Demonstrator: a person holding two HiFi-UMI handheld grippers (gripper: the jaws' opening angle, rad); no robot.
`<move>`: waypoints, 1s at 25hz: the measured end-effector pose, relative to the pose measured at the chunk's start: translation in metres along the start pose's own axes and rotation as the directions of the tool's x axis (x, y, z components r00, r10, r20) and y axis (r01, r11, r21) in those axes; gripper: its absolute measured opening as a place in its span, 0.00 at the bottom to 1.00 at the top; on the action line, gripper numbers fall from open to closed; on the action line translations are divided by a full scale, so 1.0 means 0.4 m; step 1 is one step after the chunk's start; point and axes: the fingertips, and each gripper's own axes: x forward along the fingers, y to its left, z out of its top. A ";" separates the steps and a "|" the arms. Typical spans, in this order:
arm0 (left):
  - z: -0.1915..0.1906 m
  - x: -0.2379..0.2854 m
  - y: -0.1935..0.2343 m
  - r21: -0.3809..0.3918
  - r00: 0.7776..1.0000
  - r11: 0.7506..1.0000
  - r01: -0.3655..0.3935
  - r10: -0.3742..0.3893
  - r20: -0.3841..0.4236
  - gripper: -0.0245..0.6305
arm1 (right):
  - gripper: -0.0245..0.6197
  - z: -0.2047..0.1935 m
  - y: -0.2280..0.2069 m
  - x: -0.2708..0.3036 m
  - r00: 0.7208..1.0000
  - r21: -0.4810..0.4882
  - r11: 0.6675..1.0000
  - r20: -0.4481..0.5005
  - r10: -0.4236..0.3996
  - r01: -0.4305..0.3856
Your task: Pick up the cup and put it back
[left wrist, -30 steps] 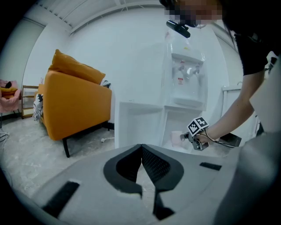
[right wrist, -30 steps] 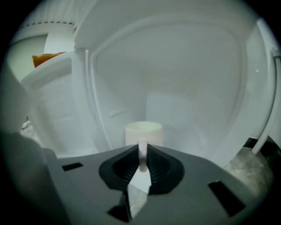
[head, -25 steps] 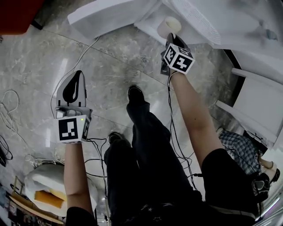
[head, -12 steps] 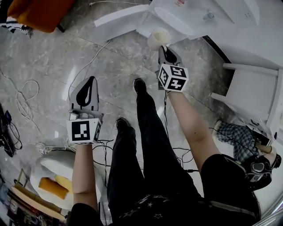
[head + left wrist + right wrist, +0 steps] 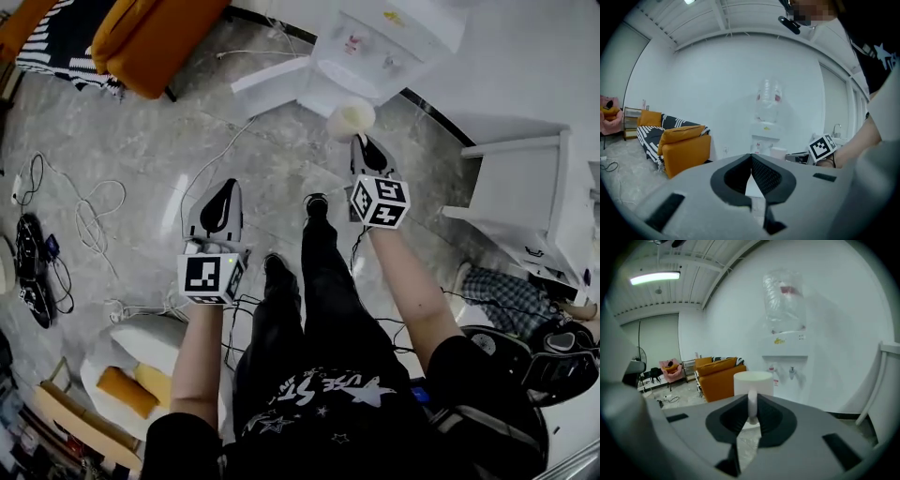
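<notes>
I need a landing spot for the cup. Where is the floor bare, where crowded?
Bare floor lies beside the orange sofa, between the cable tangle and the left gripper. Crowded: cables at left, white furniture at right.

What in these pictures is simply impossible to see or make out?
- Inside of the cup: the right gripper view shows only its side; in the head view it is too small.
- Cup's lower part: right gripper view, behind the right gripper.
- The bottle label on the water dispenser: blurred in both gripper views.
</notes>
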 end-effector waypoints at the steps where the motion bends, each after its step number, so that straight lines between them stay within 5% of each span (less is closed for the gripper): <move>1: 0.023 -0.016 -0.023 -0.010 1.000 1.000 0.008 -0.008 0.008 0.05 | 0.10 0.016 -0.001 -0.031 1.000 0.007 1.000 0.004 -0.006 0.006; 11: 0.106 -0.166 -0.064 -0.022 0.997 0.997 -0.075 0.075 0.010 0.05 | 0.10 0.151 0.010 -0.277 0.998 0.007 1.000 0.057 -0.018 0.017; 25: 0.068 -0.240 -0.011 -0.017 0.993 0.993 -0.115 0.114 -0.018 0.05 | 0.10 0.086 0.018 -0.330 0.998 -0.008 0.999 0.017 -0.052 0.052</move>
